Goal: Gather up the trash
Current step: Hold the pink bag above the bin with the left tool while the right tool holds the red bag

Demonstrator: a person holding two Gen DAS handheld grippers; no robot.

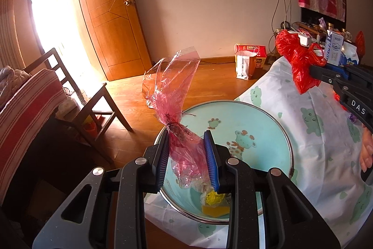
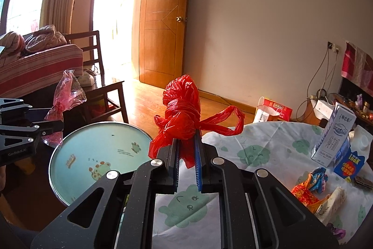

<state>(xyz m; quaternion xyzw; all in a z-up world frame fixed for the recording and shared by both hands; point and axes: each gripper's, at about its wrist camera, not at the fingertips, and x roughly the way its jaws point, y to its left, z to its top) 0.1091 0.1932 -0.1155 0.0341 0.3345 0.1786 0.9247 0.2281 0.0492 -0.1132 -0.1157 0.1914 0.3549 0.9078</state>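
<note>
My left gripper (image 1: 186,134) is shut on a crumpled pink see-through plastic bag (image 1: 177,90), held over a teal cartoon-printed basin (image 1: 244,116). A yellow wrapper and other scraps (image 1: 214,200) lie in the basin's bottom. In the right wrist view, my right gripper (image 2: 186,137) is shut on a knotted red plastic bag (image 2: 181,106) above the table's edge, beside the basin (image 2: 93,139). The left gripper (image 2: 61,126) with the pink bag (image 2: 67,92) shows at the left there. The right gripper (image 1: 312,68) and red bag (image 1: 296,53) appear at the right of the left wrist view.
The table wears a white cloth with green prints (image 2: 268,151). On it stand a milk carton (image 2: 335,134) and a blue carton (image 2: 349,162), with crumpled wrappers (image 2: 312,188) nearby. A wooden chair (image 1: 88,104) stands left of the basin. A paper bag (image 1: 247,62) sits on the floor.
</note>
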